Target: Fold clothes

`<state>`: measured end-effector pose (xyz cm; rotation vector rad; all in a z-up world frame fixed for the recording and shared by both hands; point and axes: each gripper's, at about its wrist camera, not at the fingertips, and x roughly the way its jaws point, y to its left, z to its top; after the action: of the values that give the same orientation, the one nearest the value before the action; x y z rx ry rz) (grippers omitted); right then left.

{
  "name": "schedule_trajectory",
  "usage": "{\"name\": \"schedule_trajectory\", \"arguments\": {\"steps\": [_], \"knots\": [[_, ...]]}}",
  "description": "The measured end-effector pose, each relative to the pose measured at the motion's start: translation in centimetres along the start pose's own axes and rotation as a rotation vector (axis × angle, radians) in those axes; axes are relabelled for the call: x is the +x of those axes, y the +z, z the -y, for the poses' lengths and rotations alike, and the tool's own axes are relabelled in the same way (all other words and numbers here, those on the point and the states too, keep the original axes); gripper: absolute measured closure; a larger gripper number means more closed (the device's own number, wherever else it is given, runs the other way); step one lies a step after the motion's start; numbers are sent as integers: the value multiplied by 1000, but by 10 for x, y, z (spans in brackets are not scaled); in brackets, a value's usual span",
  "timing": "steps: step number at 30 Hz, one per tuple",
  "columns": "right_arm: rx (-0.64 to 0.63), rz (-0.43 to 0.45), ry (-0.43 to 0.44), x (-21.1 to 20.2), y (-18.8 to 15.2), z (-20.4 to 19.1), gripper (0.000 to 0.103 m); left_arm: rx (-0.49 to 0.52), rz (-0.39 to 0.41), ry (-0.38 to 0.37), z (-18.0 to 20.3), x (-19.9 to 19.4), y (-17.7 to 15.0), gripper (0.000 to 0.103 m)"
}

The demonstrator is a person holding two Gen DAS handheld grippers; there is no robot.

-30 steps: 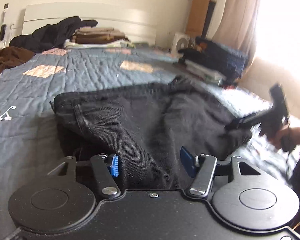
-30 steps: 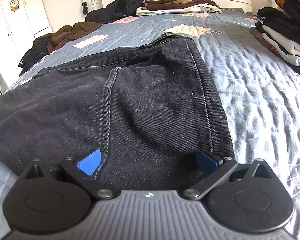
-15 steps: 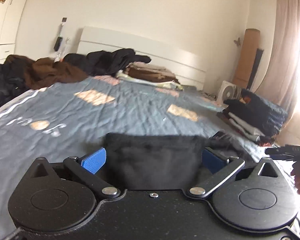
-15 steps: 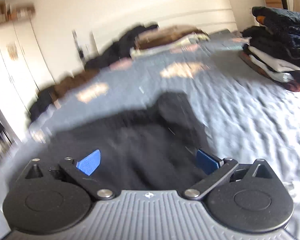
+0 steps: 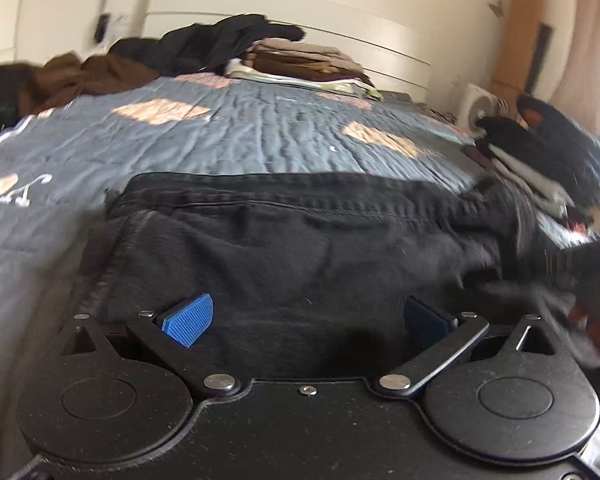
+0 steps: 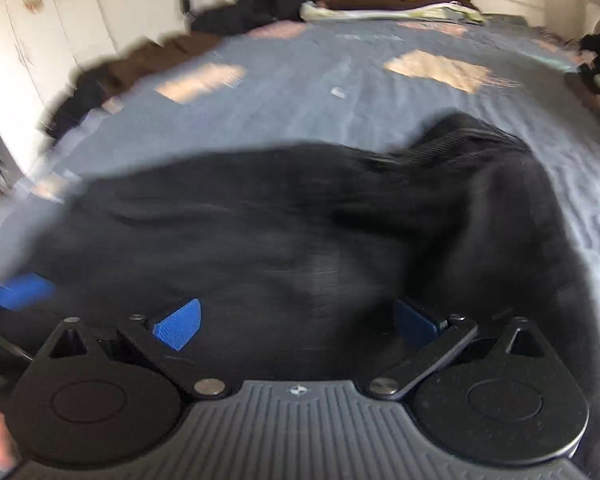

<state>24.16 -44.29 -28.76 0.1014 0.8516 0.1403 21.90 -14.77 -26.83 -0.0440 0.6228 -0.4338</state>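
the black jeans (image 5: 300, 248) are lying on the bed (image 5: 228, 136), right under both wide hand-held grippers (image 5: 306, 316) (image 6: 296, 320), gripping nothing.

Black left gripper (image 5: 306, 320), blue ribbed pads (image 5: 188, 319), seemingly.

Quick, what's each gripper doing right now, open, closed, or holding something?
Left gripper: open, jaws just opened wide, over the black jeans, not gripping them.
Right gripper: open, over the jeans, holding nothing.
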Motion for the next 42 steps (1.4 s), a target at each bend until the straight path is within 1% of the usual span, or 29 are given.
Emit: {"name": "schedule_trajectory", "arguments": {"steps": [2,3,6,9,11,13,14,17,22,25,27,31,33,35,38,39,40,42], "knots": [[-12,-1,-4,-1,-8,18,1,-4,-14,36,-7,4,2,1],[3,3,0,-5,-10,26,1,-17,-13,29,-9,3,4,1],[14,2,-33,-15,-7,34,1,-56,-9,8,-14,-3,9,1],[58,46,15,-29,4,27,1,-103,20,-21,-20,-19,19,1],[81,74,46,-36,13,21,1,-152,32,-39,-27,-22,23,0],[19,89,59,-31,27,2,1,-177,20,-61,-30,-21,25,0],[-10,92,64,-27,35,-7,1,-178,7,-69,-30,-19,25,0],[-49,15,34,11,54,-22,1,-150,-18,-70,-25,-14,25,0],[-48,-64,-11,67,60,-22,0,-131,-30,-78,-23,-12,25,0],[-11,-68,-8,79,62,-15,0,-123,-34,-82,-22,-11,25,0],[-19,-57,-27,81,66,-15,0,-125,-24,-79,-23,-14,26,0],[-61,-64,-63,90,70,-20,0,-148,8,-76,-28,-23,34,0],[-67,-51,-82,82,70,-23,0,-158,21,-79,-32,-28,39,0],[-63,-12,-93,67,71,-29,0,-164,33,-80,-37,-33,45,0],[-43,25,13,34,63,-36,0,-135,36,-93,-42,-34,50,0],[-63,39,7,20,57,-40,0,-121,36,-98,-43,-33,52,0],[-80,55,0,6,50,-43,0,-97,35,-90,-43,-33,52,0],[-69,77,-5,-20,33,-36,0,-17,27,-28,-37,-29,51,0]]}}
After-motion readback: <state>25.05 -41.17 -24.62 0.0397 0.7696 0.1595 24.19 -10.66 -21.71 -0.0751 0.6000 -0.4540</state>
